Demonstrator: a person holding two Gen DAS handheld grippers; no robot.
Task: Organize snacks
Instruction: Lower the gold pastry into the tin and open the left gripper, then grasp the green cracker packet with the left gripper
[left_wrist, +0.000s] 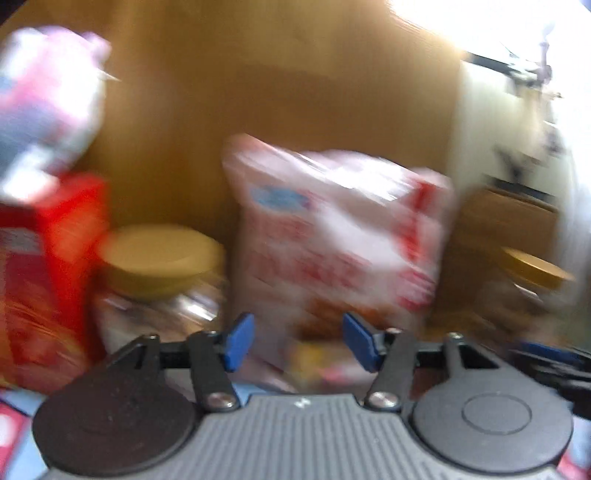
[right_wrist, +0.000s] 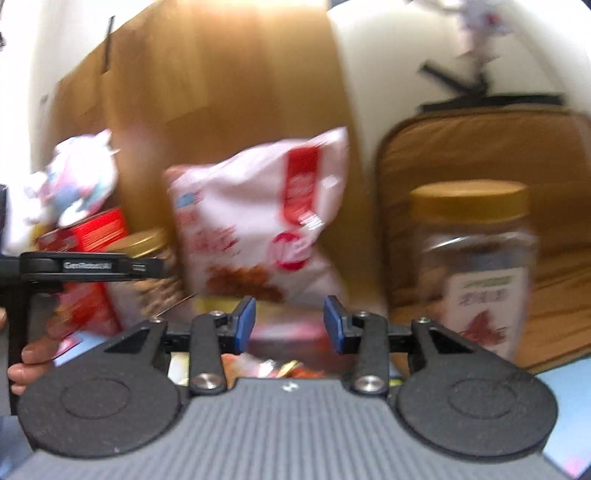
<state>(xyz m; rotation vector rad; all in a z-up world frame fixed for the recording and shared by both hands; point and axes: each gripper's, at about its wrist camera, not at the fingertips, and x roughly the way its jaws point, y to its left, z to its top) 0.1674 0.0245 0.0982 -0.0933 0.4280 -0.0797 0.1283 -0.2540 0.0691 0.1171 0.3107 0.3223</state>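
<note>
Glossy plastic snack bag (right_wrist: 258, 218), clear plastic jar (right_wrist: 476, 273), matt wood panel (right_wrist: 229, 88)

Wooden panel (right_wrist: 229, 92) behind, white wall (right_wrist: 388, 55) right, strong glare (left_wrist: 480, 22).

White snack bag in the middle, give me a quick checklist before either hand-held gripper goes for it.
1. Left hand-held gripper empty, pads apart: ok.
2. Right hand-held gripper empty, pads apart: ok.
3. White snack bag standing up against the wooden panel: ok.
4. Room beside the bag: not ok; a gold-lidded jar sits close on its left in the left wrist view.
5. Second jar clear of the bag: ok.
6. Sharp view for aiming: not ok, both views are blurred.
</note>
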